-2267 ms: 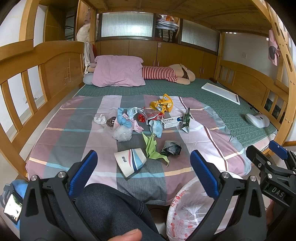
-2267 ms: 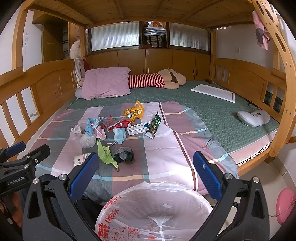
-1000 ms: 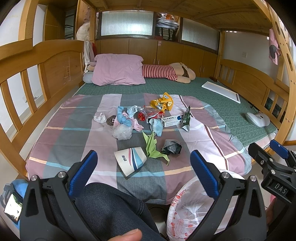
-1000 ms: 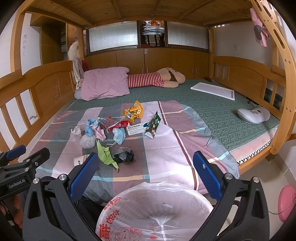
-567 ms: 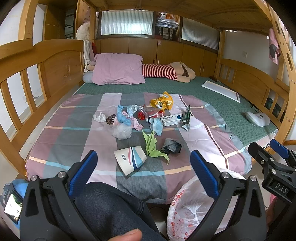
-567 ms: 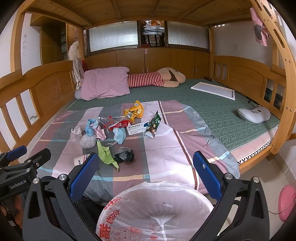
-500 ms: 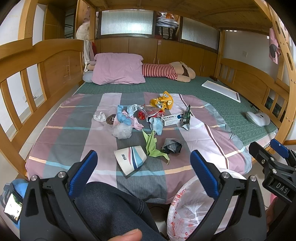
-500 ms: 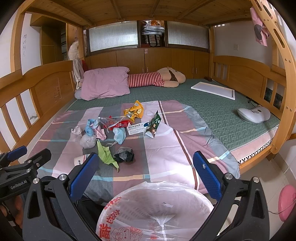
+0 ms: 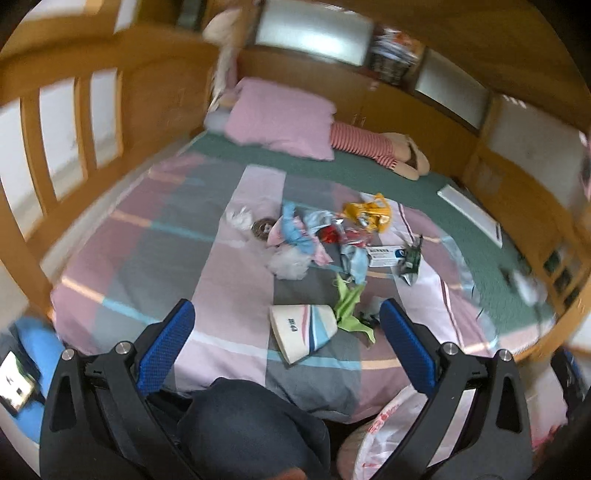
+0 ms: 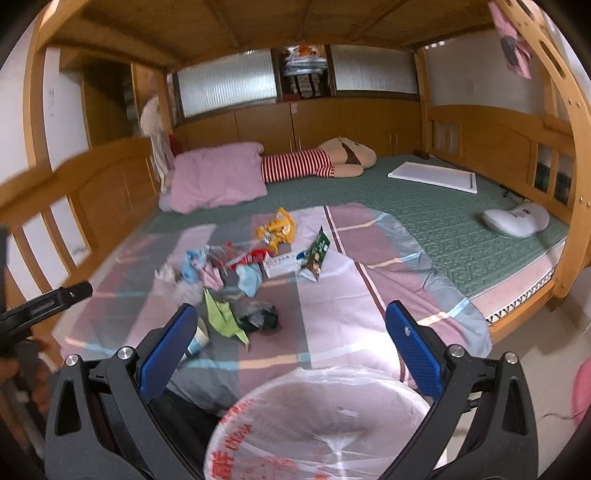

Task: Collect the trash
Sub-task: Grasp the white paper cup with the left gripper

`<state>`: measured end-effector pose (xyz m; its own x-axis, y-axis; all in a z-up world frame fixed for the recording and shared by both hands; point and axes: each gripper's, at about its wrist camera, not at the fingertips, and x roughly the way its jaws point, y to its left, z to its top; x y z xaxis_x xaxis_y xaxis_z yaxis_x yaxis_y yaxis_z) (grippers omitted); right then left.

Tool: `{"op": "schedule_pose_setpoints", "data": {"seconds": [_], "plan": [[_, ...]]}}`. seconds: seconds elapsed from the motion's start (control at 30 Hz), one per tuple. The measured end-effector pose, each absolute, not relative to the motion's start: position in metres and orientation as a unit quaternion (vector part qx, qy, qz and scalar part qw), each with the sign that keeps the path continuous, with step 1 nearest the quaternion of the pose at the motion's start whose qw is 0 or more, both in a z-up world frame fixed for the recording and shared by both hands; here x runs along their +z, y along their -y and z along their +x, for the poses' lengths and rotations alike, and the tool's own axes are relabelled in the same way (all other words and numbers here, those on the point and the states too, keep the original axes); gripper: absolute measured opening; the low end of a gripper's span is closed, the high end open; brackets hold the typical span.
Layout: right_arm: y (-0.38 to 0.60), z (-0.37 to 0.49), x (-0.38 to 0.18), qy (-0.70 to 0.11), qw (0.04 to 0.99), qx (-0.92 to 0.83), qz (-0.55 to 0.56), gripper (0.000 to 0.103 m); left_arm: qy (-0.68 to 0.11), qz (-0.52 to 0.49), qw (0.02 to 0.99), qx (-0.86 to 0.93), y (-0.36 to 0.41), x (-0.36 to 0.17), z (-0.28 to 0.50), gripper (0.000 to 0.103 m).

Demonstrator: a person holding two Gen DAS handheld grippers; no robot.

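Both wide open, empty: left hand-held gripper [image 9: 284,338] over paper cup [image 9: 303,331]; right hand-held gripper [image 10: 290,338] above bag-lined bin [image 10: 314,424].

A wooden bunk bed [image 10: 110,192] fills the room; frosted windows [image 10: 227,86] glow behind its headboard cabinets [image 10: 314,123], a plank ceiling [image 10: 295,26] above, pale floor tiles [image 10: 546,387] beside it.

Soft daylight, left view motion-blurred (edges worst), fisheye-bowed rims

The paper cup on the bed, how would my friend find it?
Look at the striped blanket on the bed; the trash pile sits mid-blanket. The paper cup lies on its side at the pile's near edge, beside green paper. It is the only white cone with red and blue stripes.
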<state>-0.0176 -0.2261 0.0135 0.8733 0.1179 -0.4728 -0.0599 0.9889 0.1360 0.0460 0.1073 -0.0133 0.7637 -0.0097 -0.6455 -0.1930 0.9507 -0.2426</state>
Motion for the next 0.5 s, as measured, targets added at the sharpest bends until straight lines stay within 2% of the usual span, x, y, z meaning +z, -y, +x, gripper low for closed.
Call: {"op": "schedule_pose_setpoints", "data": {"seconds": [0.03,0.13,0.17,0.3,0.37,0.43,0.5], "plan": [[0.226,-0.016,0.013,-0.250,0.966,0.042,0.056,0.100,-0.343,-0.163,0.924,0.044,-0.115,-0.018,0.051,0.097],[0.221,-0.007,0.005,-0.268,0.963,0.032,0.030,0.100,-0.369,-0.180,0.912,0.020,-0.119,-0.039,0.074,0.077],[0.220,-0.006,0.002,-0.267,0.963,0.037,0.023,0.100,-0.384,-0.176,0.906,0.014,-0.114,-0.048,0.084,0.075],[0.217,-0.002,-0.012,-0.276,0.960,0.046,0.010,0.100,-0.469,-0.135,0.873,0.003,-0.080,-0.101,0.132,0.078],[0.217,0.001,-0.016,-0.286,0.957,0.049,0.004,0.100,-0.498,-0.141,0.856,0.009,-0.070,-0.124,0.149,0.088],[0.218,0.006,-0.020,-0.295,0.954,0.045,0.002,0.100,-0.518,-0.147,0.842,0.031,-0.066,-0.138,0.161,0.089],[0.220,0.013,-0.025,-0.313,0.949,0.043,0.006,0.100,-0.524,-0.158,0.836,0.047,-0.065,-0.145,0.172,0.095]]}}
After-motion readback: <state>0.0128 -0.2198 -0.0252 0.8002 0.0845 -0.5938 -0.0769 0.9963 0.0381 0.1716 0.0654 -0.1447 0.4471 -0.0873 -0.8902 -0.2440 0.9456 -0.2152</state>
